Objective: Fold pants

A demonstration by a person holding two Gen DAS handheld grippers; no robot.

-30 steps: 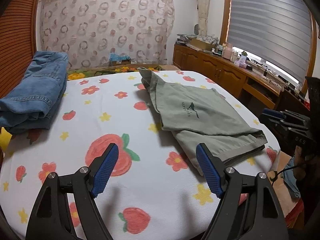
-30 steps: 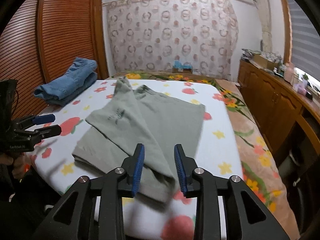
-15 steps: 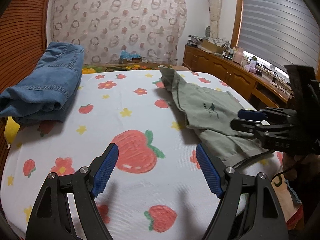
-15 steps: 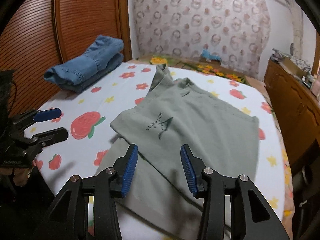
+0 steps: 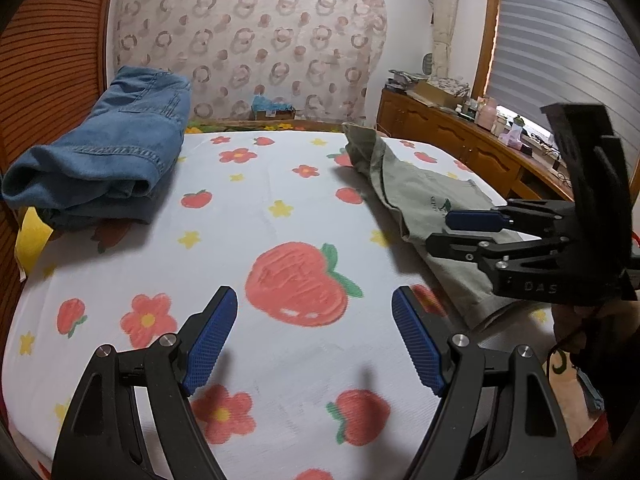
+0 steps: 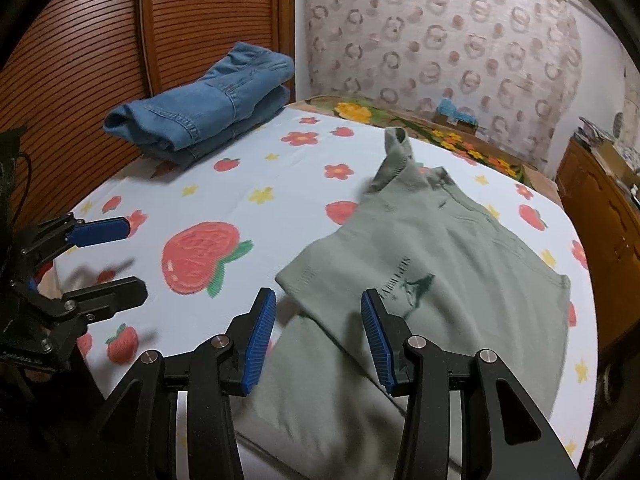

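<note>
Grey-green pants (image 6: 448, 252) lie partly folded on the right side of the bed, one layer turned over with a dark printed logo facing up; they also show in the left wrist view (image 5: 416, 200). My right gripper (image 6: 318, 338) is open and empty, hovering over the pants' near edge. It also shows from the side in the left wrist view (image 5: 460, 232). My left gripper (image 5: 314, 340) is open and empty over the bare sheet, left of the pants. It also shows in the right wrist view (image 6: 116, 258).
The bed has a white sheet (image 5: 248, 248) printed with strawberries and flowers. Folded blue jeans (image 5: 108, 160) sit at its far left corner by a wooden slatted wardrobe (image 6: 100, 40). A wooden cabinet (image 5: 460, 144) with clutter stands along the right wall.
Both grippers have swung left. My right gripper has opened wider and moved in over the pants' near edge. My left gripper now faces the bare sheet.
</note>
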